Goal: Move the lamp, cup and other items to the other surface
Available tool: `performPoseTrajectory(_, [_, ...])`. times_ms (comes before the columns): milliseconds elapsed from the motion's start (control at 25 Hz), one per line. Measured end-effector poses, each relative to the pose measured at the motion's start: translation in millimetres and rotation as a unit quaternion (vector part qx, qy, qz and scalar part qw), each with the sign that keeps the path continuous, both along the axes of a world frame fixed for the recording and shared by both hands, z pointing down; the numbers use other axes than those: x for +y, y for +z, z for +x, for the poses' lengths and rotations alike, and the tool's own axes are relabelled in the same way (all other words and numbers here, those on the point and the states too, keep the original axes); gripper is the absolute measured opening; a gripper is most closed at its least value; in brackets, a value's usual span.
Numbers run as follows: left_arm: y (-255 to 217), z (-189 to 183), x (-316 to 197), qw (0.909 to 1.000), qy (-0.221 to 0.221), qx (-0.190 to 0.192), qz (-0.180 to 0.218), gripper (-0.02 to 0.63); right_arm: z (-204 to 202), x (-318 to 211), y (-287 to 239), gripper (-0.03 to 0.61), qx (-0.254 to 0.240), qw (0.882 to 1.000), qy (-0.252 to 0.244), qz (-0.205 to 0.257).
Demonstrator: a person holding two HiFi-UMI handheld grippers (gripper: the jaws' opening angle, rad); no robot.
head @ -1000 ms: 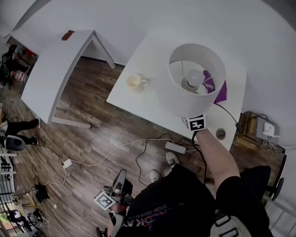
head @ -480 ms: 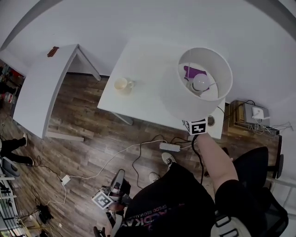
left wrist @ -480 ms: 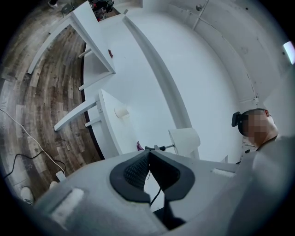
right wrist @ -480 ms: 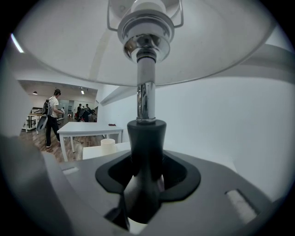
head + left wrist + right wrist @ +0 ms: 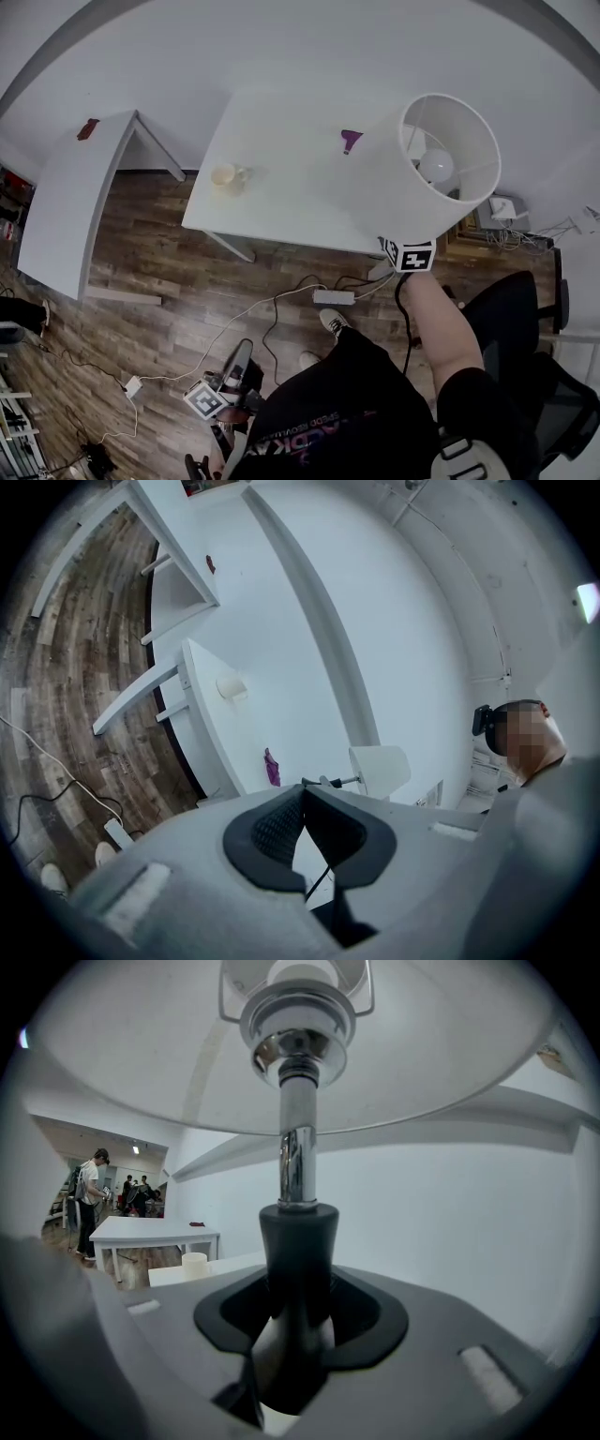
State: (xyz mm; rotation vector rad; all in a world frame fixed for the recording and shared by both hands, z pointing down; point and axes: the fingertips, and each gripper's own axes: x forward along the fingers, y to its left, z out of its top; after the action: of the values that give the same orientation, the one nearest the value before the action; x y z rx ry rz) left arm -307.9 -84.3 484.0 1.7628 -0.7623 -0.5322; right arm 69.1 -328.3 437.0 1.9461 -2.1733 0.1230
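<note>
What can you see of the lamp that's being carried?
The lamp has a white drum shade, seemingly fabric, open on top over a round bulb and thin wire spokes. Under it a shiny metal stem enters a dark tapered collar. It hangs tilted, lifted off the white table, touched only by the right tongs, clamped on its dark lower part.

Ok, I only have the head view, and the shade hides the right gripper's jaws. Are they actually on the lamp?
Observer: Yes. In the right gripper view the right gripper is clamped on the black lower stem of the lamp, below the chrome tube.
Operator: Is the left gripper holding anything?
Observer: No. The left gripper view shows the left gripper with its jaws together and nothing between them.
Operator: Anyone over there?
Observer: The right gripper view shows a person standing by the other table.
</note>
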Motion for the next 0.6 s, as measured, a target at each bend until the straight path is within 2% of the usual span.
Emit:
performPoseTrajectory(280, [0, 11, 10, 0.9987, 0.05, 0.005, 0.01, -0.005, 54, 54, -25, 0.16, 0.0, 0.997, 0.071, 0.021])
performPoseTrajectory(600, [8, 22, 27, 0.9934, 0.114, 0.007, 0.01, -0.005, 98, 126, -37, 0.16, 0.002, 0.989, 0.144, 0.026])
